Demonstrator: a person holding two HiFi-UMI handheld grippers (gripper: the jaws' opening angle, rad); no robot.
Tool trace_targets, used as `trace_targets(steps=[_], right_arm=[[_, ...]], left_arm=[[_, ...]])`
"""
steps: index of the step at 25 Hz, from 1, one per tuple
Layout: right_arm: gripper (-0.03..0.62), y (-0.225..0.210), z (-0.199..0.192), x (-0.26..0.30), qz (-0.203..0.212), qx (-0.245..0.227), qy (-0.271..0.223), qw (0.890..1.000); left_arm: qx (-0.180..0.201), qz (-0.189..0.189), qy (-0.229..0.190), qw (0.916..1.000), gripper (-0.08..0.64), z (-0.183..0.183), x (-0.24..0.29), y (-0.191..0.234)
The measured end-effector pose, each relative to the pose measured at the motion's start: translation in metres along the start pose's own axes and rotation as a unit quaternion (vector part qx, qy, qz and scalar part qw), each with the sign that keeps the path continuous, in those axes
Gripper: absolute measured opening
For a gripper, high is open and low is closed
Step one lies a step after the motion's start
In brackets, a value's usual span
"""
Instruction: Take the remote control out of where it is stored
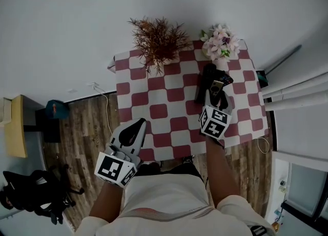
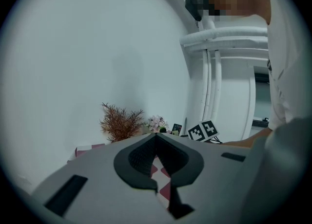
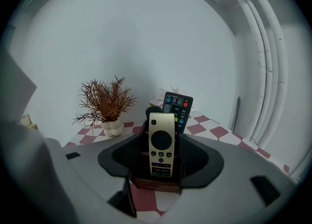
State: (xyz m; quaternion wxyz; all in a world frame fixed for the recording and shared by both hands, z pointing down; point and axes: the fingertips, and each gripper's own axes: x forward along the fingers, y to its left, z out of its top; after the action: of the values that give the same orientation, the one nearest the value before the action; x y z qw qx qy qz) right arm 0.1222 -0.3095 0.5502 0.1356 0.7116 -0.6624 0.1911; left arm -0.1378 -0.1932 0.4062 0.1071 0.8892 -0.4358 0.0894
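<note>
**Remote stands in its holder, between your open right tongs**

Your right gripper [image 3: 163, 145] is released. Its jaws stand apart on either side of a dark holder [image 3: 155, 181] on the checked table [image 1: 154, 91]. Whether the pads touch the holder's sides, you cannot tell.

The remote control [image 3: 161, 142], pale gold with a black round pad and small dark buttons, stands upright in the front of that holder. Its top rises above the rim. A black remote [image 3: 178, 107] with blue, green and red buttons stands just behind it and leans back a little.

A thin line of print runs along the holder's lower front edge, and there are marks on the keys of both remotes. All of it is too small to read.

Your left gripper [image 2: 156, 135] is clenched. Its tips meet and nothing sits between them. It hangs near the table's near edge, well apart from the holder. The only markings on either gripper are the black-and-white square patterns on the cubes.

At the back of the table, a dried reddish plant [image 1: 158, 40] in a white pot stands to the holder's left. A bunch of pink flowers [image 1: 220, 42] stands just behind the holder.
</note>
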Motion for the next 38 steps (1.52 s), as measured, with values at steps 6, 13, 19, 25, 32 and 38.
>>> trace_targets(steps=[6, 13, 19, 25, 32, 38], right_arm=[[0.23, -0.002, -0.009, 0.015, -0.021, 0.008, 0.008, 1.0], [0.191, -0.006, -0.011, 0.019, -0.045, 0.002, 0.012, 0.999], [0.186, 0.002, -0.003, 0.006, -0.021, 0.003, -0.005, 1.0], [0.186, 0.013, 0.029, -0.021, 0.028, -0.032, -0.052, 0.998], [0.186, 0.03, 0.057, -0.071, 0.09, -0.115, -0.092, 0.985], [0.186, 0.015, 0.064, -0.1, 0.112, -0.131, -0.074, 0.982]], left_arm=[[-0.004, 0.004, 0.003, 1.0, 0.009, -0.003, -0.002, 0.01], [-0.007, 0.006, 0.005, 0.9999, 0.009, -0.004, -0.001, 0.013], [-0.006, 0.001, 0.002, 1.0, 0.009, -0.002, 0.002, 0.005], [-0.005, -0.002, -0.008, 1.0, 0.009, 0.002, 0.001, -0.004], [-0.002, -0.014, -0.022, 0.9997, 0.009, 0.01, 0.005, -0.021], [-0.003, -0.015, -0.03, 0.9994, 0.009, 0.013, 0.003, -0.028]])
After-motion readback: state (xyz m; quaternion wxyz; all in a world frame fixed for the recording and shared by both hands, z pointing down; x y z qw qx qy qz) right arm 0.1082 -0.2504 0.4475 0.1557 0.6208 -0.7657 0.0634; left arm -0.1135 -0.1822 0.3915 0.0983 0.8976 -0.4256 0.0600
